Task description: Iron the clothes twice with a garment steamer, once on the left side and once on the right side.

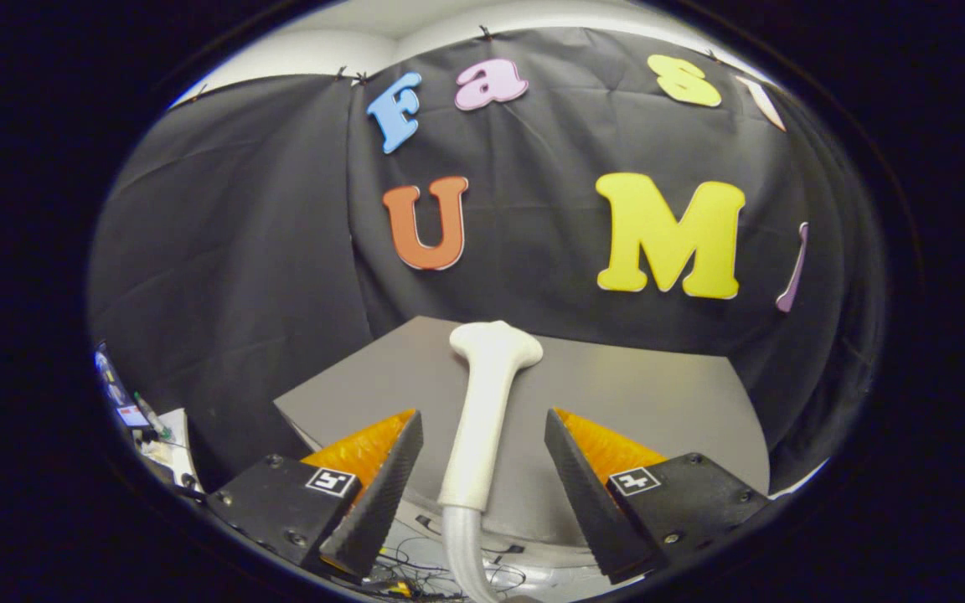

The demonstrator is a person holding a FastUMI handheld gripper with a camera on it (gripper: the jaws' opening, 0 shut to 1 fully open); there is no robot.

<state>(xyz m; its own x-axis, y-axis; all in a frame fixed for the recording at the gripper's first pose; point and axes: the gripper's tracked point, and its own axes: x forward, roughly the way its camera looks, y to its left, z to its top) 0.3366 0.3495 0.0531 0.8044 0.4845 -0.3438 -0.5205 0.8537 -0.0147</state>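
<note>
Two fingers [390, 494] stand apart, nothing clamped. The gripper [483, 490] straddles the steamer [482, 410] without touching it; there is a clear gap on each side of the handle.

The steamer lies on the table [658, 394], handle running near-to-far between the fingers. Its flared head sits at the far end, beyond the fingertips, facing down or away. The hose [464, 548] leaves the near end and drops below the fingers toward loose cables [415, 569] under the table edge.

No clothes on the table or ahead of the fingers. The garment is probably off to one side, but I can't tell from this angle.

Step in hand, my read: pre-grasp on the steamer handle. Neither ironing pass has begun.

Next move calls for:
- closing both fingers squarely on the mid-handle, below the flare
- a firm hold, since the handle is round and smooth and may roll or twist
- lifting with hose slack in mind, as drag from the hose could pull the head off line
- then turning toward the garment for the left-side pass

Far left, clutter [143, 419] on a side surface is well apart from the work.
</note>
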